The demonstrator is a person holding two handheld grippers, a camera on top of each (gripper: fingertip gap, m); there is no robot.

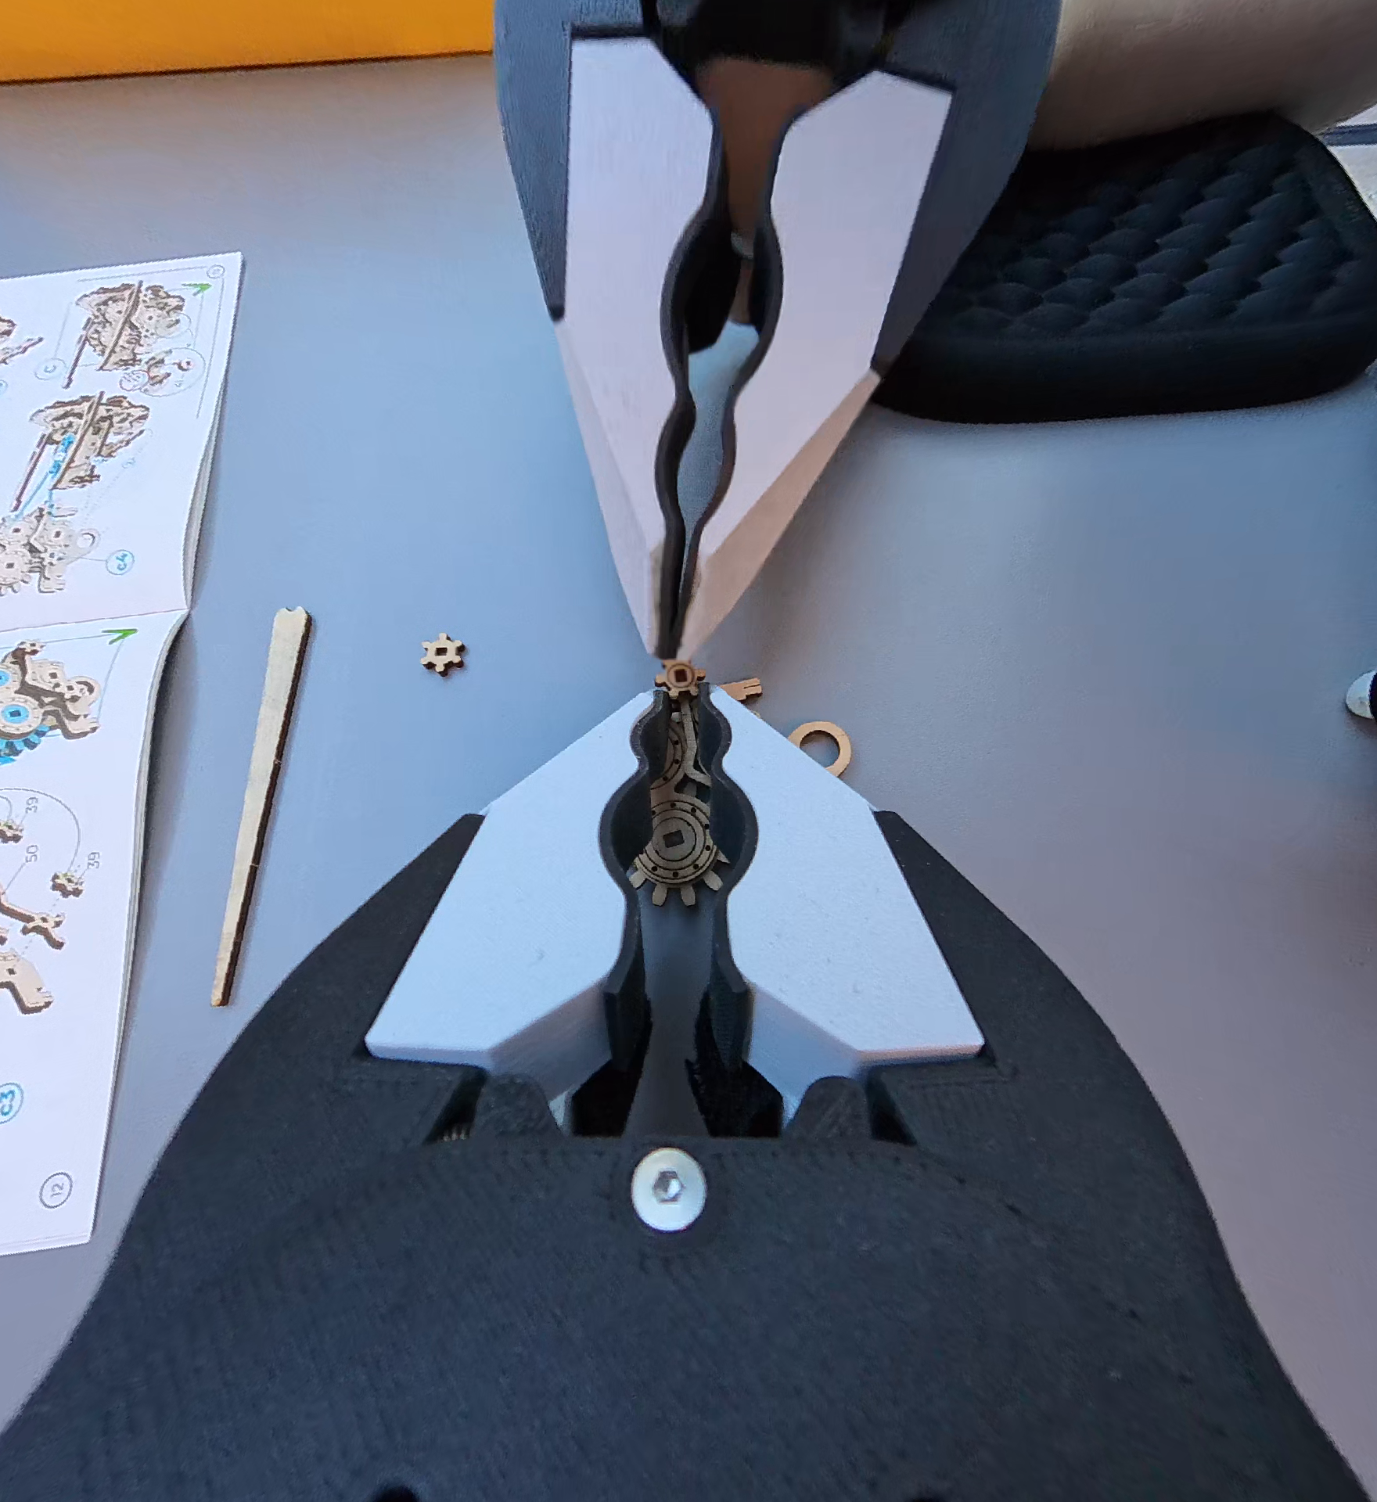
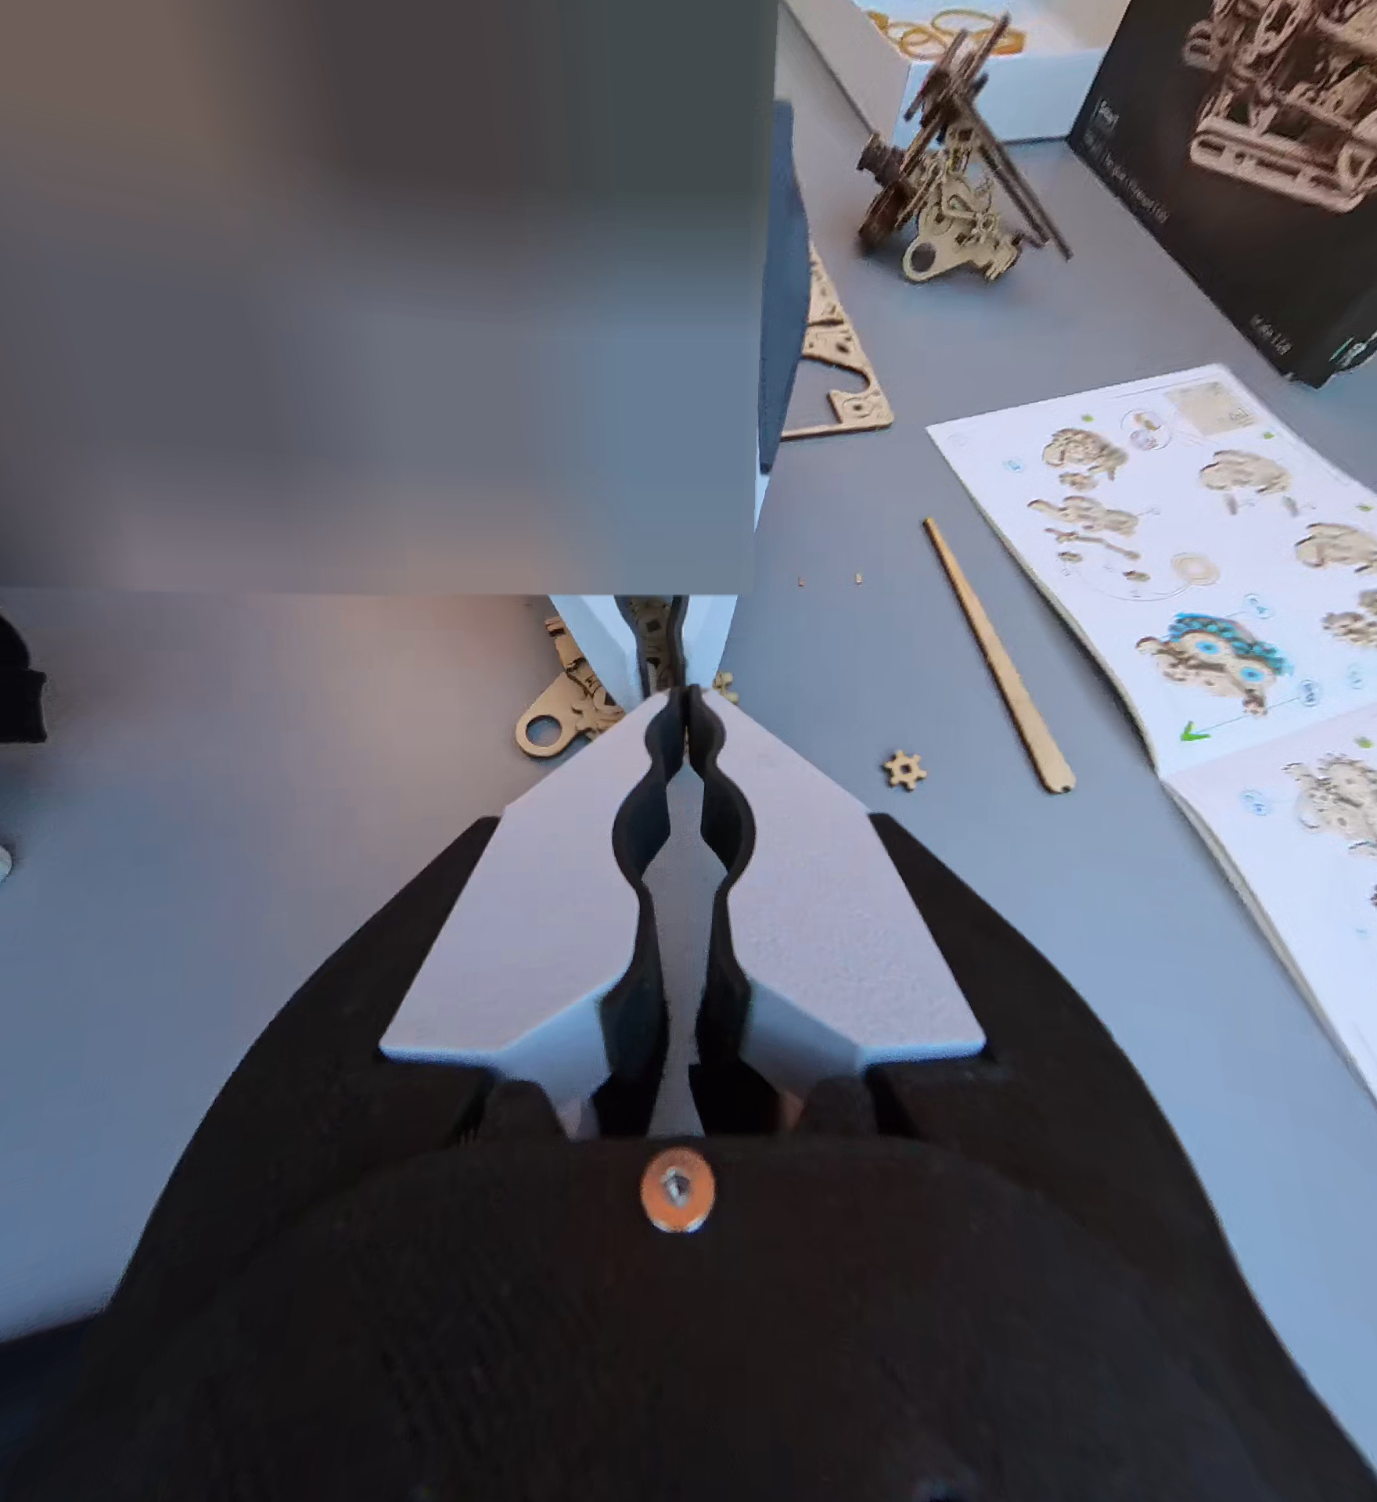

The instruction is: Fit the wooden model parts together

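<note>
Left gripper (image 1: 679, 699) clamps gear assembly (image 1: 675, 845); right gripper (image 1: 673, 650) pinches small cog (image 1: 681, 676) at its top, not yet seated; spare cog (image 1: 443, 654) lies unused on table (image 1: 1075, 731).

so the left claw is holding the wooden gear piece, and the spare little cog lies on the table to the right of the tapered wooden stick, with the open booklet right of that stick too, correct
One slip: in the left wrist view the booklet lies left of the tapered stick, not right. The rest holds: the left claw grips the wooden gear piece, and the spare cog lies on the table right of the stick.
</note>
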